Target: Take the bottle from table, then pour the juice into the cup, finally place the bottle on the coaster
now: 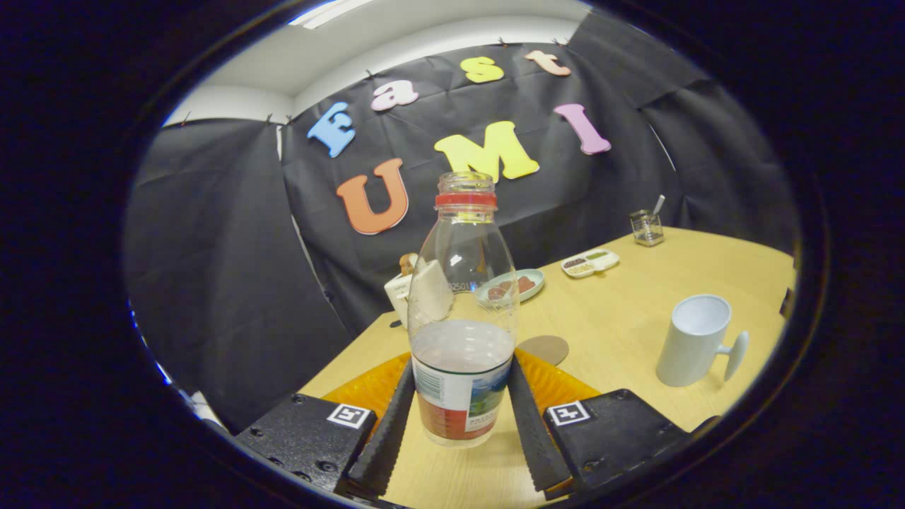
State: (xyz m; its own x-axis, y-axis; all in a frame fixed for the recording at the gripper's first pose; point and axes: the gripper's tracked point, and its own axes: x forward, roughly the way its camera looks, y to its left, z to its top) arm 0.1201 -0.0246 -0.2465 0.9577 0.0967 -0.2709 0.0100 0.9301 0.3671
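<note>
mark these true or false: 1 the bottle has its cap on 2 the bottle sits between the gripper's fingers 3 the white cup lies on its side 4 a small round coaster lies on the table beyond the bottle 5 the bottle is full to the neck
1. False. The bottle is open; its mouth shows no cap above the red ring.
2. True. The gripper has a finger at each side of the bottle's lower part; whether both press on it cannot be told.
3. False. The white cup stands upright on the table, handle pointing away from the bottle.
4. True. The coaster lies just beyond the bottle.
5. False. Liquid fills only the lower part.
</note>
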